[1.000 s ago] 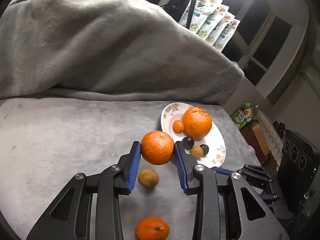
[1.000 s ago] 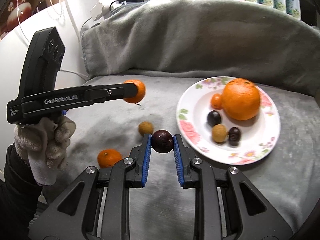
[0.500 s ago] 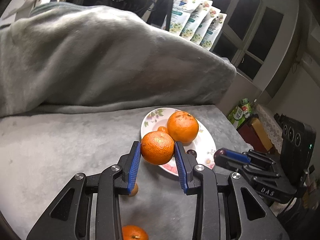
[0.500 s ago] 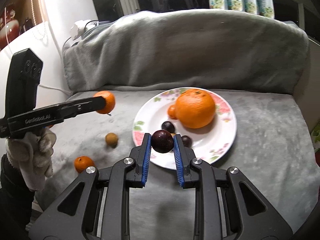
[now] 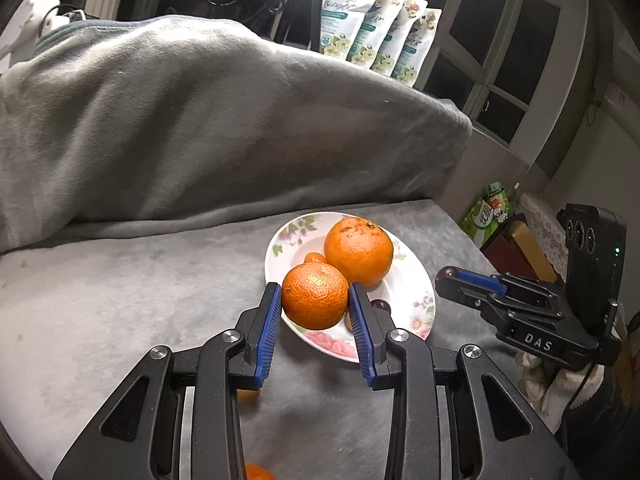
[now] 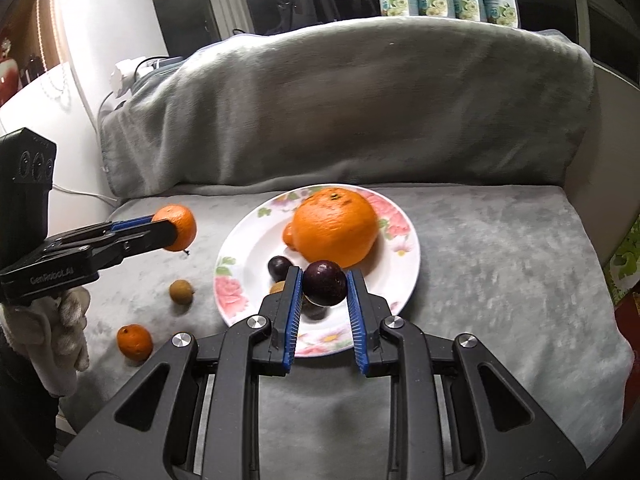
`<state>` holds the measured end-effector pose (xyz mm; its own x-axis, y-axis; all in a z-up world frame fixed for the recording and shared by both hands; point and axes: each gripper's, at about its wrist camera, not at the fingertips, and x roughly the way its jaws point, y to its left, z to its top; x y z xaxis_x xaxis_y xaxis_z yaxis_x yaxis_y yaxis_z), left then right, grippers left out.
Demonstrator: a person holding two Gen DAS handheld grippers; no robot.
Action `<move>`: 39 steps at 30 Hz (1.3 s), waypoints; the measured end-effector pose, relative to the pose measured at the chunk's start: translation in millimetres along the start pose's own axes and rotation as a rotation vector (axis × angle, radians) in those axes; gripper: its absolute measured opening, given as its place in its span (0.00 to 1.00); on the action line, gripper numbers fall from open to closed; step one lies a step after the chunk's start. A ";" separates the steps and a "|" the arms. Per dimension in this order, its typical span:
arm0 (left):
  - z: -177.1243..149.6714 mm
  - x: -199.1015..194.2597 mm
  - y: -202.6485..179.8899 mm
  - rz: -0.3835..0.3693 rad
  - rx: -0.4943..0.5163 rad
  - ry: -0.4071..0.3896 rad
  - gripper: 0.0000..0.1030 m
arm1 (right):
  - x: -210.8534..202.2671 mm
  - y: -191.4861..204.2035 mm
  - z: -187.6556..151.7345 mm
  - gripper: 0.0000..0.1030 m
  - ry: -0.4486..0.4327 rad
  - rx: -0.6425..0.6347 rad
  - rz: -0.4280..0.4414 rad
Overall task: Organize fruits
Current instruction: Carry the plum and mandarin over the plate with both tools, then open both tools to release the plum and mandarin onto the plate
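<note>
"DAS" on right gripper (image 5: 448,276), "GenRobot.AI" on left gripper (image 6: 176,230)

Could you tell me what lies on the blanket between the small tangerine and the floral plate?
In the right wrist view, a small brown fruit sits between the small tangerine and the floral plate.

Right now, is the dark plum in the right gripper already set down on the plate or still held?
Still held. The right gripper is shut on the plum, which sits between its blue pads above the plate.
</note>
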<state>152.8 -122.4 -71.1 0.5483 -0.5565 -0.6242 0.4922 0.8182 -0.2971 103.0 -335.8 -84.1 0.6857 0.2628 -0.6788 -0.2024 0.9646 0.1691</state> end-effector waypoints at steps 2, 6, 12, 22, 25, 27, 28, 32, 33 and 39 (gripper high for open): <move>0.2 2.0 -0.9 -0.003 -0.001 0.006 0.32 | 2.5 -3.4 1.9 0.23 0.003 0.004 -0.004; 2.1 9.8 -3.2 -0.002 0.004 0.018 0.32 | 8.9 -12.2 4.8 0.23 0.007 0.013 -0.018; 0.3 20.6 -5.0 -0.004 0.009 0.044 0.32 | 19.5 -25.2 4.8 0.23 0.031 0.029 -0.018; 1.0 30.9 -3.1 -0.001 0.007 0.069 0.32 | 30.0 -32.4 -1.8 0.23 0.048 0.049 0.004; 1.7 33.2 -4.0 0.000 0.012 0.073 0.32 | 30.6 -32.5 -1.9 0.23 0.048 0.044 0.010; 1.6 34.2 -4.9 0.000 0.015 0.077 0.32 | 30.6 -31.7 -1.5 0.23 0.047 0.040 0.013; 1.4 34.9 -5.5 0.001 0.017 0.078 0.32 | 30.3 -31.7 -1.4 0.23 0.047 0.039 0.012; 0.9 35.8 -5.7 0.000 0.016 0.080 0.32 | 29.2 -31.6 -1.9 0.23 0.045 0.036 0.013; 0.7 36.0 -5.7 0.001 0.015 0.081 0.32 | 29.4 -31.7 -1.8 0.23 0.046 0.036 0.014; 1.8 35.0 -4.3 0.003 0.010 0.078 0.33 | 28.5 -32.2 -2.3 0.24 0.047 0.031 0.016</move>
<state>171.1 -145.7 -90.3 0.4958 -0.5408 -0.6795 0.4979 0.8181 -0.2877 127.5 -359.5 -110.5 0.6486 0.2778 -0.7086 -0.1909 0.9606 0.2019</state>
